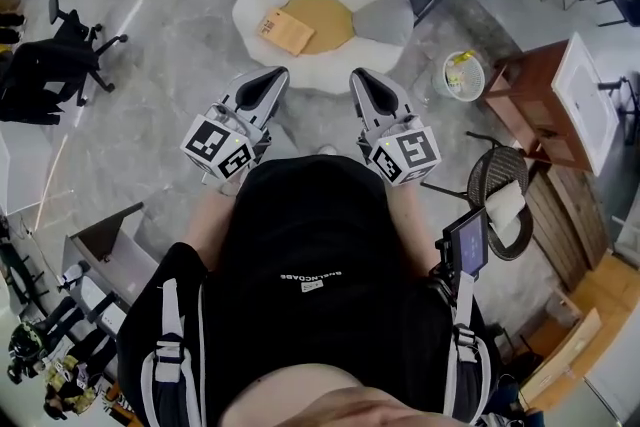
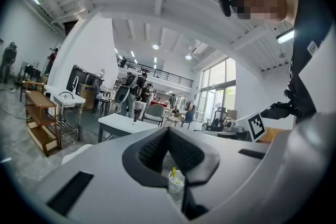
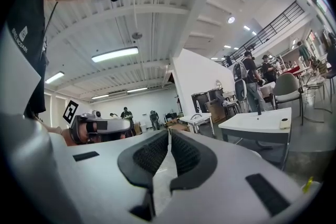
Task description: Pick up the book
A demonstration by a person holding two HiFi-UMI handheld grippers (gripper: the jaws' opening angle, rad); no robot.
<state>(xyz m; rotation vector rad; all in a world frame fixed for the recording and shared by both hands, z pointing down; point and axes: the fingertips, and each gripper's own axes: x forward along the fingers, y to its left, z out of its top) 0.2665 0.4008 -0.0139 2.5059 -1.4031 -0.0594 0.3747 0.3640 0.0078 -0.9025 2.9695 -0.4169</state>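
The book (image 1: pixel 284 30), tan-orange with a small label, lies on the left of the tan seat cushion of a white petal-shaped armchair (image 1: pixel 378 20) ahead of me. My left gripper (image 1: pixel 274 77) and right gripper (image 1: pixel 361 78) are held side by side in front of my chest and point level toward the chair, both short of its front edge. Both are shut with nothing between the jaws. In the left gripper view the left gripper (image 2: pixel 168 131) has its dark pads meeting, and in the right gripper view the right gripper (image 3: pixel 169 134) does too. The book is not in either gripper view.
A small white bin (image 1: pixel 462 75) with yellow scraps stands right of the chair, and shows low in the left gripper view as a white bin (image 2: pixel 176 181). A wooden cabinet (image 1: pixel 530 110) and a round black side table (image 1: pixel 488 177) are at right. A black office chair (image 1: pixel 50 65) stands far left.
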